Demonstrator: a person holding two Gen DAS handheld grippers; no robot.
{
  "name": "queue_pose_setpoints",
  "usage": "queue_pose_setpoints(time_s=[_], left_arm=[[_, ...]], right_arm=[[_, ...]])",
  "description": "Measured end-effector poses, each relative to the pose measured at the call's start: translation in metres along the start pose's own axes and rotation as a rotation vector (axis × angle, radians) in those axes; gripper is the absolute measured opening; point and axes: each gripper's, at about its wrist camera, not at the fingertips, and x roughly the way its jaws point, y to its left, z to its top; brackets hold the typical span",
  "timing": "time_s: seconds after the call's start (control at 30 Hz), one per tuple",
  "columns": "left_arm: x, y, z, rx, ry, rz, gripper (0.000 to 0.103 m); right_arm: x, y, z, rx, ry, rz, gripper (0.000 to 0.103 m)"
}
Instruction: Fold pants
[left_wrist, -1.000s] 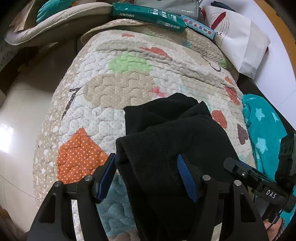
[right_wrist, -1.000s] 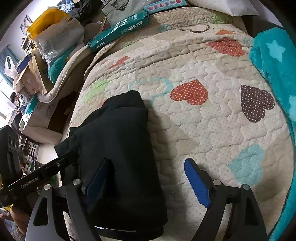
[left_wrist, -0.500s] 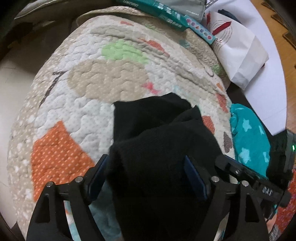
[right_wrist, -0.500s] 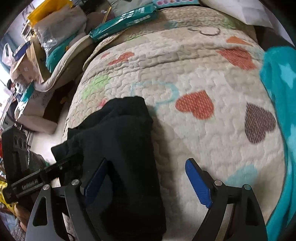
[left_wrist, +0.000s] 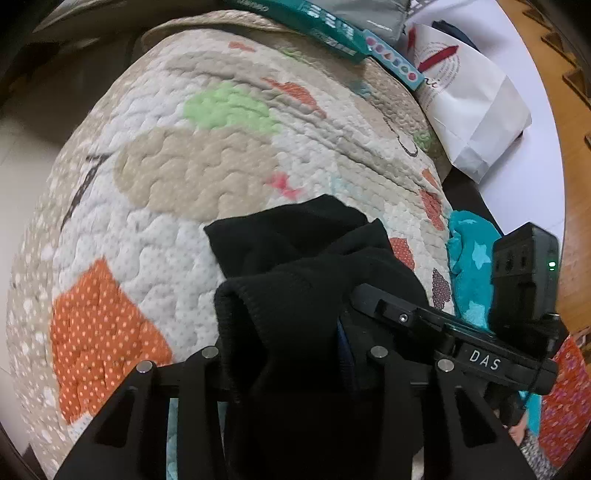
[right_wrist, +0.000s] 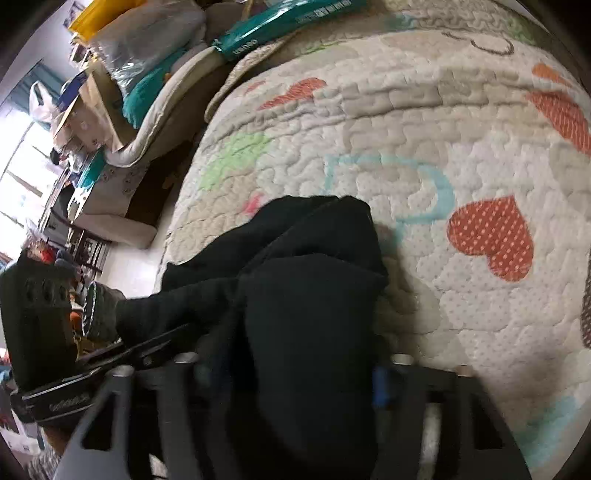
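Because both your left gripper (left_wrist: 286, 354) and right gripper (right_wrist: 295, 369) pinch the near edge of the black pants (left_wrist: 295, 258) at lower centre, you can carry it over the quilt (left_wrist: 184, 177).

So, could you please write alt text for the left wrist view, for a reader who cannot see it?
The left gripper is shut on a bunched edge of black pants, which lie on a quilt patterned with colored patches. The right gripper reaches in from the right against the same fabric.

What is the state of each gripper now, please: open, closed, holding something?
Left gripper: closed on the black pants.
Right gripper: closed on the black pants too, near the left one.
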Motion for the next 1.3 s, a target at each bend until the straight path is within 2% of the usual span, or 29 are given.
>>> queue_pose_setpoints(time_s=[0.13, 0.33, 0.43, 0.53, 0.6, 0.63, 0.73, 0.83, 0.97, 1.1, 1.2, 1.3], left_arm=[[-0.005, -0.006, 0.014, 0.008, -0.009, -0.011, 0.037], [-0.019, -0.009, 0.058, 0.055, -0.078, -0.002, 0.037], [-0.010, 0.005, 0.082, 0.014, -0.079, -0.003, 0.039], [0.004, 0.028, 0.099, -0.059, -0.050, 0.017, 0.046], [0.008, 0.040, 0.104, -0.110, -0.040, 0.041, 0.051], [0.008, 0.048, 0.105, -0.143, -0.032, 0.029, 0.055], [0.005, 0.055, 0.104, -0.195, -0.014, 0.017, 0.056], [-0.003, 0.056, 0.103, -0.210, -0.014, 0.007, 0.056], [-0.024, 0.058, 0.102, -0.235, -0.068, 0.000, 0.056], [-0.027, 0.063, 0.103, -0.234, -0.091, 0.049, 0.056], [-0.019, 0.066, 0.104, -0.231, -0.099, 0.093, 0.056], [-0.010, 0.066, 0.104, -0.214, -0.104, 0.111, 0.056]], right_arm=[[-0.012, 0.016, 0.013, -0.053, -0.045, -0.019, 0.039], [-0.018, 0.035, 0.056, -0.118, -0.098, -0.044, 0.038], [-0.005, 0.039, 0.078, -0.134, -0.097, -0.070, 0.038], [0.016, 0.037, 0.092, -0.145, -0.077, -0.124, 0.038], [0.031, 0.031, 0.096, -0.130, -0.057, -0.169, 0.044], [0.034, 0.027, 0.096, -0.117, -0.056, -0.180, 0.053], [0.035, 0.014, 0.095, -0.056, -0.084, -0.237, 0.070], [0.025, 0.009, 0.096, -0.023, -0.105, -0.242, 0.072], [0.011, 0.016, 0.102, -0.047, -0.143, -0.272, 0.073], [0.008, 0.028, 0.108, -0.090, -0.156, -0.309, 0.073], [0.013, 0.034, 0.110, -0.115, -0.137, -0.323, 0.073], [0.026, 0.037, 0.116, -0.153, -0.115, -0.374, 0.073]])
